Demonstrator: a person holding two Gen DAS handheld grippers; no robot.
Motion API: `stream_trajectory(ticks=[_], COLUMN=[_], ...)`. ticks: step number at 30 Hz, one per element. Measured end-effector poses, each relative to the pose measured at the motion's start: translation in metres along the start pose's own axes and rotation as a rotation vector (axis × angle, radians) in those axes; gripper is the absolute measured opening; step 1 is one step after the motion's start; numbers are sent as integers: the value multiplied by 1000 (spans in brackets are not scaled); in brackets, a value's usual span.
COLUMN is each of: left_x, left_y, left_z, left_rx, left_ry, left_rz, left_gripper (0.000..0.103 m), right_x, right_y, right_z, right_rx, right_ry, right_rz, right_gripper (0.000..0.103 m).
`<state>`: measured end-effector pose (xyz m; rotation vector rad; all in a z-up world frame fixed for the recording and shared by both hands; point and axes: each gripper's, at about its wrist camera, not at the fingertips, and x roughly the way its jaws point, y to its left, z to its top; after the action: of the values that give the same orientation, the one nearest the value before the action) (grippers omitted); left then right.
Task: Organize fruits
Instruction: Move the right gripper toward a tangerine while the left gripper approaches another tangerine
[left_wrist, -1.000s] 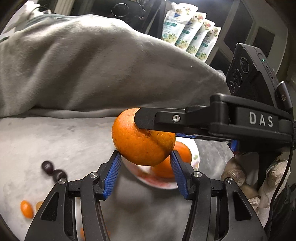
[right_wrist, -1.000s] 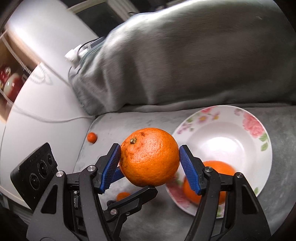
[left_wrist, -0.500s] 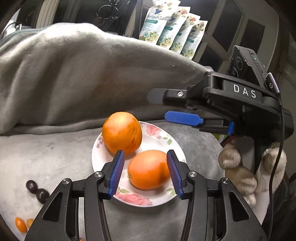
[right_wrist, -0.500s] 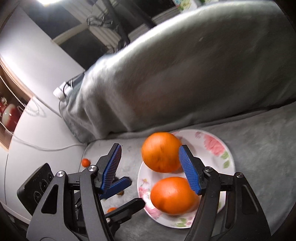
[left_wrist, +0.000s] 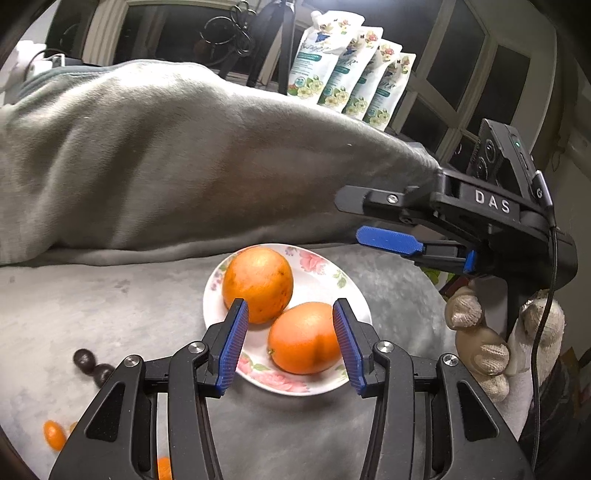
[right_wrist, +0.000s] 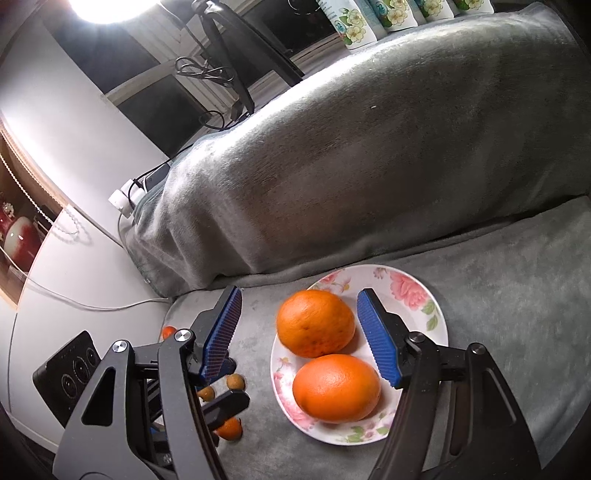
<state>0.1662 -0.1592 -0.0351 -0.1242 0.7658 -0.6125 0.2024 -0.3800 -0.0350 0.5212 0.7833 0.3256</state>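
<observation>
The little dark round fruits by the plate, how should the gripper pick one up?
Grip the outer small dark round fruit across its middle, from above. It touches its twin, so set one finger on its free side. The left gripper is nearest.

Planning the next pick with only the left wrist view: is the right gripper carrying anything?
Observer: No. The right wrist view shows the right gripper open, nothing clamped; both oranges lie on the plate.
Operator: How many small orange fruits are near the left gripper? Mine are cut off at the edge.
Observer: At least four small orange fruits show around the left gripper, on the grey cloth.
Operator: Any stragglers?
Observer: One lies apart, at the cloth's edge by the white surface.
</observation>
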Motion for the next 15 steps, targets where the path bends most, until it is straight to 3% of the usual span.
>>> stream_trajectory(ticks=[9, 15], left_x=[-44, -79], left_y=[25, 68], left_z=[-4, -17], left_rx=[-4, -44], left_ry=[-88, -123], left_rz=[43, 145], left_gripper=[53, 53], right_x=[-20, -17], right_y=[25, 45], right_z=[-21, -44], right_rx=[-86, -184], right_ry=[-47, -52], right_rz=[-17, -23], right_gripper=[69, 69])
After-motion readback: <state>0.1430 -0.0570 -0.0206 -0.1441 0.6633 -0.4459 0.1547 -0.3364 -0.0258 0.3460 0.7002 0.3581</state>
